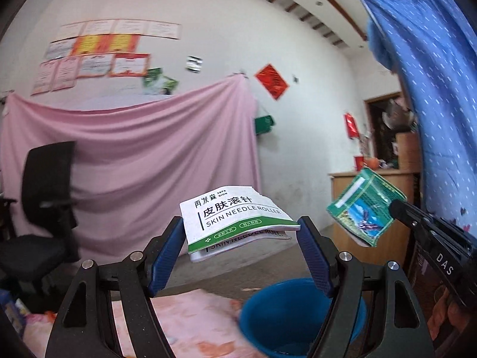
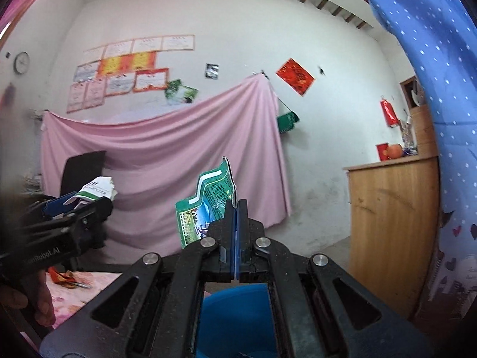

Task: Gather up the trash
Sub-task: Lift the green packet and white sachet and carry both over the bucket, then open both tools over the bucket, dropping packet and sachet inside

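Tools clamp trash above the blue bucket (image 1: 286, 313): left tool (image 1: 241, 235) a white box (image 1: 235, 217), right tool (image 2: 237, 208) a green packet (image 2: 205, 208).

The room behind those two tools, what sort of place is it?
Probably a lived-in room of a home, used partly as a workspace. A pink sheet hangs across a white wall under rows of certificates, with a black office chair at one side and a wooden cabinet at the other.

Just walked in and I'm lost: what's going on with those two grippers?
A person is collecting trash with a handheld gripper in each hand. The left gripper holds a flattened white skin needle roller box across its jaws. The right gripper pinches a crumpled green packet. Both hang above a blue bucket; nothing is dropped yet.
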Demonstrator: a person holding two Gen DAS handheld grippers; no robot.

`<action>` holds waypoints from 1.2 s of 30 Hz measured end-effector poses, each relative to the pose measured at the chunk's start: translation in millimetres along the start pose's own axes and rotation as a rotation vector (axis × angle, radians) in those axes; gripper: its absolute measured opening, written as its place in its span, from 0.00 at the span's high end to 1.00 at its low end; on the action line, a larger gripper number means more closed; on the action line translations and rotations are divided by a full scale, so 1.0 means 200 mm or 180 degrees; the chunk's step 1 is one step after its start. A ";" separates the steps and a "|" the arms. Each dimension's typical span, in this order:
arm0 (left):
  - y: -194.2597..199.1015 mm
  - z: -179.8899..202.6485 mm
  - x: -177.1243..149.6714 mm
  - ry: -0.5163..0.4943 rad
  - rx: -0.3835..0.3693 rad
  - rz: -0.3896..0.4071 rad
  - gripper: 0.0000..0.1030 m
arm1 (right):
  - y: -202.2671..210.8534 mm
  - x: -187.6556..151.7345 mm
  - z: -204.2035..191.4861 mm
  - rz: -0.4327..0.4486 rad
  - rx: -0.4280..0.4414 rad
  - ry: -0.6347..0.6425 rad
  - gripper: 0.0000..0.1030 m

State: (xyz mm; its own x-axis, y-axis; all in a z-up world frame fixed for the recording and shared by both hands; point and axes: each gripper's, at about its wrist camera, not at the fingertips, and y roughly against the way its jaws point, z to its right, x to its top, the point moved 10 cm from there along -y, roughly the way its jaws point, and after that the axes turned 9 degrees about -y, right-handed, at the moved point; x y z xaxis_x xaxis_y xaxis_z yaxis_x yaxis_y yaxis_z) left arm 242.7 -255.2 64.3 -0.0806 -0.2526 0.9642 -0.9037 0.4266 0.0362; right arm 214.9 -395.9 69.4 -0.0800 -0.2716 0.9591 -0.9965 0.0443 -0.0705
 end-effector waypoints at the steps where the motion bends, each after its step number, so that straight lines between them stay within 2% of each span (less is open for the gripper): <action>1: -0.03 0.03 -0.01 -0.0012 -0.0063 -0.0013 0.31 | 0.00 -0.01 0.03 -0.0016 -0.0037 0.0007 0.73; 7: -0.26 0.22 -0.11 -0.0086 -0.0366 -0.0235 0.31 | -0.06 -0.15 0.22 -0.0322 -0.0275 -0.0025 0.73; 12: -0.47 0.30 -0.27 0.0072 -0.0640 -0.0766 0.31 | -0.16 -0.33 0.32 -0.0722 -0.0398 -0.0146 0.73; 16: -0.59 0.32 -0.41 0.0111 -0.0682 -0.1224 0.31 | -0.23 -0.47 0.34 -0.1061 -0.0397 -0.0221 0.73; 21: -0.69 0.35 -0.53 0.0304 -0.0810 -0.1631 0.31 | -0.24 -0.55 0.35 -0.1260 -0.0383 -0.0225 0.73; 29: -0.74 0.37 -0.64 0.0521 -0.0989 -0.2103 0.30 | -0.30 -0.65 0.40 -0.1526 -0.0421 -0.0236 0.73; 36: -0.72 0.32 -0.71 0.0689 -0.1031 -0.2282 0.29 | -0.31 -0.70 0.41 -0.1672 -0.0438 -0.0240 0.71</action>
State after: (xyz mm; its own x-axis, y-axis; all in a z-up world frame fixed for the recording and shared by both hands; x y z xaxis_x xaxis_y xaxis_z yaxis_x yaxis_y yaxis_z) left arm 357.7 -336.6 -93.9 0.5841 -0.4003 0.7061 -0.5358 0.4634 0.7059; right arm 285.6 -440.0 -84.0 0.4211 -0.3591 0.8329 -0.8910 0.0080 0.4539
